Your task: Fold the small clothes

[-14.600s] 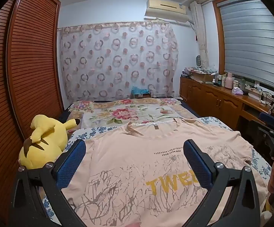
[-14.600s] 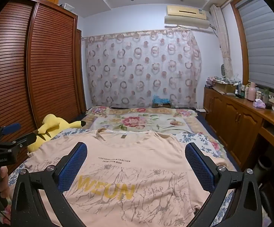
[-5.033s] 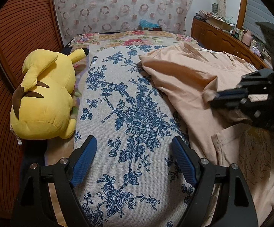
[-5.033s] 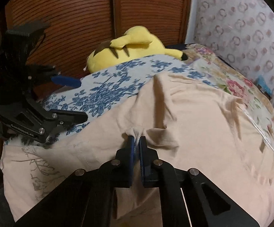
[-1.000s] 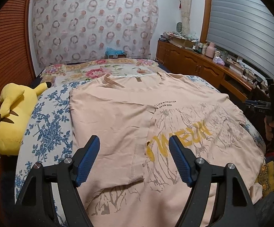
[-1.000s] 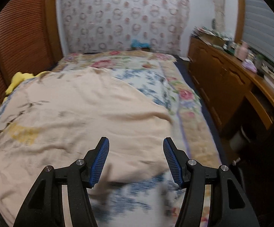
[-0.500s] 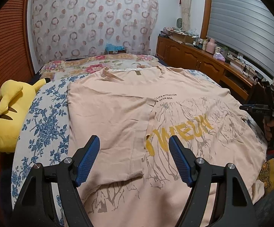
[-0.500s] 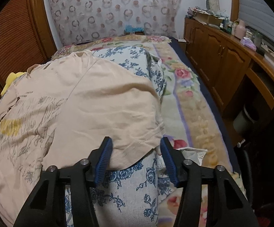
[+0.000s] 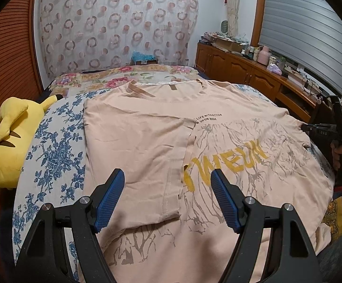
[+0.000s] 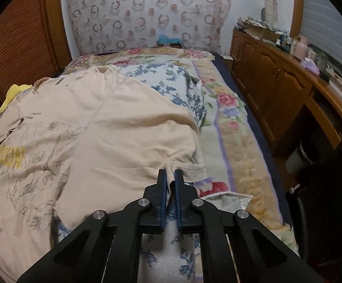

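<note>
One T-shirt (image 9: 218, 141), peach with yellow lettering, lies face up across the bed (image 9: 53, 155), its left side already folded inward over the chest. My right gripper (image 10: 169, 176) is pinched nearly closed on the hem of the right sleeve (image 10: 185, 168) at the bed's edge; my left gripper (image 9: 167, 188) hovers wide open above the folded panel, holding nothing. I judge the cotton light, limp and prone to wrinkling, so a hem or seam is the best place to take hold. Half a second ago the right gripper's jaws stood apart around that sleeve edge; now they have shut on it. The left view has barely changed.
</note>
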Demonstrator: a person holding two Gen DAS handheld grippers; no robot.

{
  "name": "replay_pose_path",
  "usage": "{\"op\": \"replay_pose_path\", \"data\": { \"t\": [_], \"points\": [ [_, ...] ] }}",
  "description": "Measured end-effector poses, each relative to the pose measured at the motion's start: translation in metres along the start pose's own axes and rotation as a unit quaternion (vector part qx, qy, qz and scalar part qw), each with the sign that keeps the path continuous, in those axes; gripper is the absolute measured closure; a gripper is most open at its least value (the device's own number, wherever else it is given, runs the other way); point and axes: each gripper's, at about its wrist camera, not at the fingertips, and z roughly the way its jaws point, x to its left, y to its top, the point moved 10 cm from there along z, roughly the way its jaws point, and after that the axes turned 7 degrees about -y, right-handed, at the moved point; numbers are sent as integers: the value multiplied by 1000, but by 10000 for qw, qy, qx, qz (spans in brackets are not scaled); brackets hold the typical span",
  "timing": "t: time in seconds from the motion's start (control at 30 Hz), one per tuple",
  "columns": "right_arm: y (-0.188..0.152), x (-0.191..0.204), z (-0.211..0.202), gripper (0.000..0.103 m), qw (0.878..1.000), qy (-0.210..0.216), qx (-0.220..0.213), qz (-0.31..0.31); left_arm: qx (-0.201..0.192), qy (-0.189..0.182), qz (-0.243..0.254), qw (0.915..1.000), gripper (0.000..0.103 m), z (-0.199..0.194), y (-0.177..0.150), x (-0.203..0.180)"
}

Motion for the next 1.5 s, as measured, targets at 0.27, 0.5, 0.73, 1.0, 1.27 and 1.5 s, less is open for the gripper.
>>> {"op": "replay_pose_path", "data": {
  "t": [0.27, 0.5, 0.73, 1.0, 1.27, 1.5],
  "points": [
    [25, 23, -36, 99, 9978, 296, -597, -39, 15, 3, -6, 10000, 27, 0, -1, 1],
    [43, 77, -77, 99, 9898, 781, -1100, -450, 13, 1, -10, 10000, 27, 0, -1, 2],
    [26, 158, -79, 99, 9784, 1263, -1032, -1268, 19, 4, -26, 10000, 27, 0, -1, 2],
    [15, 193, -53, 99, 9736, 1568, -731, -1491, -6, 13, -84, 10000, 27, -2, -5, 4],
    [40, 176, -53, 62, 9805, 1096, -906, -1359, -17, -14, -150, 9999, 27, -4, -6, 7],
    [22, 160, -25, 62, 9861, 1136, -426, -1133, -8, -79, -101, 9999, 27, -2, -7, 0]
  ]
}}
